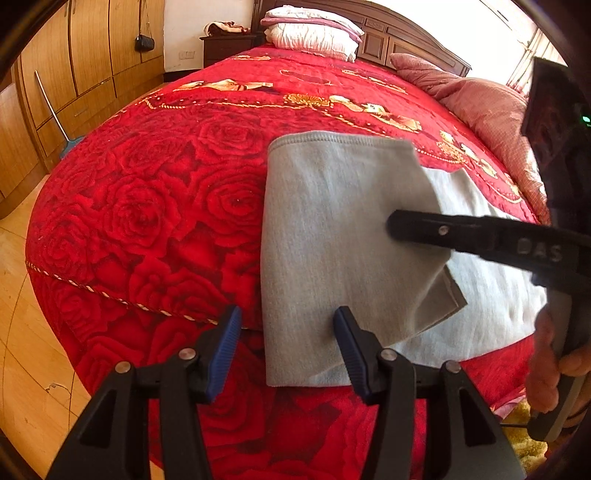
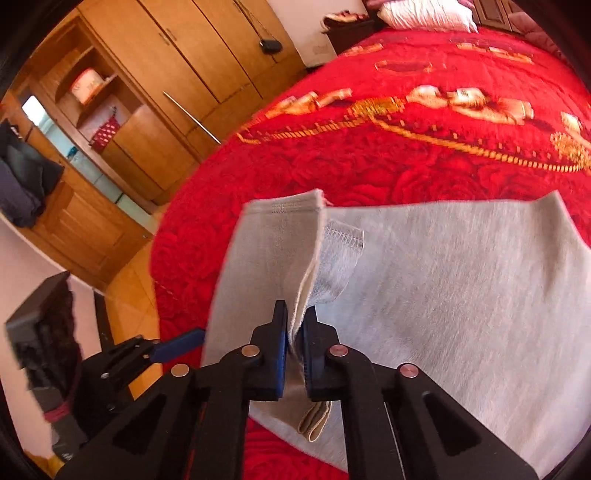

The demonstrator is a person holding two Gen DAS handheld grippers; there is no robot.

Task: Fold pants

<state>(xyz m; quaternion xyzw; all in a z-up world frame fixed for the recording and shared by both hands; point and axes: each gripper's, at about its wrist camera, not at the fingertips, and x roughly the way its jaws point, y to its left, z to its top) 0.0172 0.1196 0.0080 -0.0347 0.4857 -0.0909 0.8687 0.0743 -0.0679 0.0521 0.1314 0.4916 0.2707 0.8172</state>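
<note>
Grey pants (image 1: 343, 240) lie on the red rose bedspread (image 1: 155, 206) near its front edge, with the leg end folded over the rest. My left gripper (image 1: 286, 354) is open and empty, its blue pads either side of the fold's near left edge. My right gripper (image 2: 294, 345) is shut on the pants' leg edge (image 2: 303, 295) and lifts it above the flat part (image 2: 461, 295). In the left wrist view the right gripper (image 1: 395, 223) reaches over the cloth from the right. In the right wrist view the left gripper (image 2: 177, 347) shows at lower left.
Pillows (image 1: 314, 33) and a pink quilt (image 1: 487, 114) lie at the bed's head and right side. Wooden wardrobes (image 1: 92, 62) stand left of the bed across a strip of wooden floor (image 1: 26, 332). A nightstand (image 1: 229, 44) is by the headboard.
</note>
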